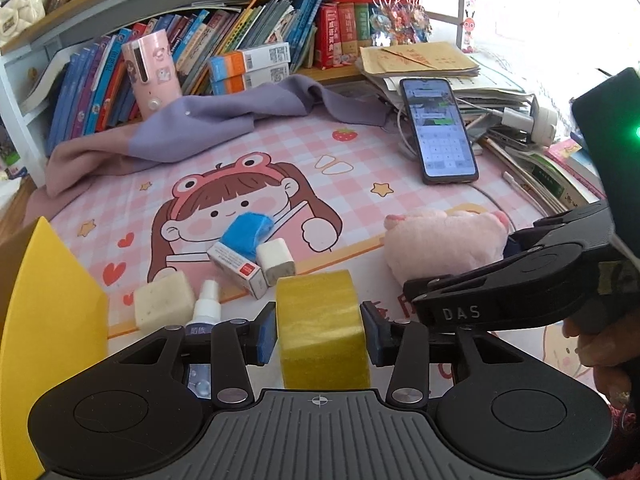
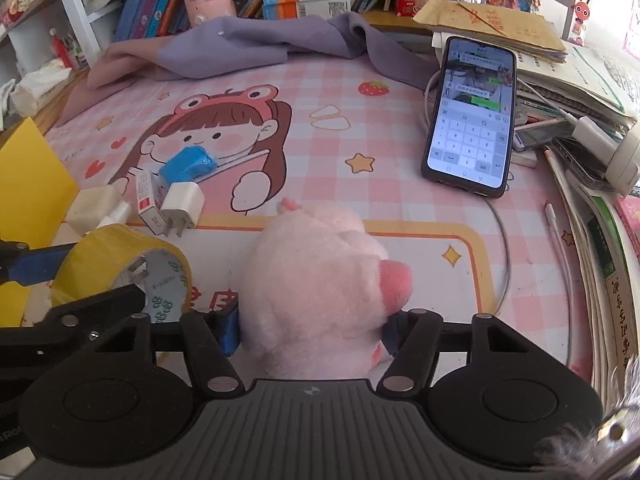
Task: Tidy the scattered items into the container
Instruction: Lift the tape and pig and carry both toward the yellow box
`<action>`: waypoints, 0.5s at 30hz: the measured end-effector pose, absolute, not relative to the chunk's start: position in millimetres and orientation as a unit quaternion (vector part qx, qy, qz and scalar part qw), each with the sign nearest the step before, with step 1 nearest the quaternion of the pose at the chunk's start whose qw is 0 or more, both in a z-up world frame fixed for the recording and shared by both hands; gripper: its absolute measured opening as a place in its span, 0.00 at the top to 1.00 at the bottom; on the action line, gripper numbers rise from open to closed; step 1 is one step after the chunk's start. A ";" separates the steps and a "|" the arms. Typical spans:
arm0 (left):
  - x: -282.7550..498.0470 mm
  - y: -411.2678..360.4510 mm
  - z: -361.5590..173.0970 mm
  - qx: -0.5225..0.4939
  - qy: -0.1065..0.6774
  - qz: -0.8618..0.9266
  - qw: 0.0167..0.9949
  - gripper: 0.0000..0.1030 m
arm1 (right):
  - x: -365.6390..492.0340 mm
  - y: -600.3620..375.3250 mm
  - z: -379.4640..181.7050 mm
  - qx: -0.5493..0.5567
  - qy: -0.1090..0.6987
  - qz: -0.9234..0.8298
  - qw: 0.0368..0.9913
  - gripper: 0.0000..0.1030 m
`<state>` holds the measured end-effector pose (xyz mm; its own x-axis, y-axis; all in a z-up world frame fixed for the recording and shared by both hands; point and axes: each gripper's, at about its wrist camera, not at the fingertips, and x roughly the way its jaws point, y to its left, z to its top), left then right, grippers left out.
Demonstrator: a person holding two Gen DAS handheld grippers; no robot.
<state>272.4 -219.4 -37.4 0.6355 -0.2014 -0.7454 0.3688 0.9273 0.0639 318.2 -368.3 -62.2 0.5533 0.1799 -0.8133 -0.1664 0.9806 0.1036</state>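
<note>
Progress: early, by the look of it; nothing is seen inside the yellow container (image 1: 52, 300), which stands to the left of the left gripper (image 1: 320, 330).

In hand: left gripper clamped on the tape roll (image 1: 322, 328), pads at both flat sides. Right gripper (image 2: 312, 332) closed around the pink plush toy (image 2: 320, 280).

Left to tidy, lying ahead of the left gripper: spray bottle (image 1: 208, 300), pale block (image 1: 164, 300), small carton (image 1: 238, 266), white charger (image 1: 276, 260), blue cloth wad (image 1: 246, 232).

Surface: pink checked cartoon desk mat (image 1: 360, 184). Beyond both grippers: purple cloth (image 1: 224, 120), phone (image 1: 438, 128) leaning on stacked papers, bookshelf (image 1: 224, 36).
</note>
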 end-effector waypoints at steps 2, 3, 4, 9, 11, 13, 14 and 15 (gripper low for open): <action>269.6 -218.3 -32.7 0.098 0.388 -0.160 0.902 0.59 | 314.5 -368.9 -58.3 0.008 0.454 0.098 0.885 0.42; 267.9 -217.7 -29.1 0.093 0.382 -0.163 0.905 0.59 | 312.6 -369.6 -55.9 0.008 0.450 0.098 0.888 0.42; 265.7 -217.5 -25.2 0.088 0.375 -0.165 0.908 0.59 | 310.6 -370.1 -53.3 0.008 0.445 0.097 0.890 0.42; 252.1 -215.1 -4.3 0.059 0.322 -0.178 0.928 0.59 | 300.8 -375.7 -40.4 0.013 0.421 0.092 0.902 0.42; 251.2 -212.2 -2.3 0.048 0.318 -0.171 0.931 0.59 | 298.0 -377.5 -38.4 0.015 0.417 0.090 0.904 0.42; 249.1 -211.2 -0.6 0.047 0.318 -0.168 0.932 0.59 | 296.1 -379.0 -36.7 0.017 0.415 0.091 0.905 0.42; 247.3 -211.1 0.3 0.047 0.318 -0.167 0.932 0.59 | 295.2 -379.5 -35.5 0.017 0.414 0.092 0.906 0.42; 245.3 -211.4 1.1 0.048 0.318 -0.166 0.932 0.59 | 294.1 -379.6 -34.3 0.017 0.412 0.093 0.906 0.42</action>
<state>245.3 -211.4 1.1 0.7428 -0.2792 -0.6085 0.3399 0.9403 -0.0166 294.1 -379.6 -34.3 0.6430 0.1826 -0.7438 -0.1544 0.9821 0.1076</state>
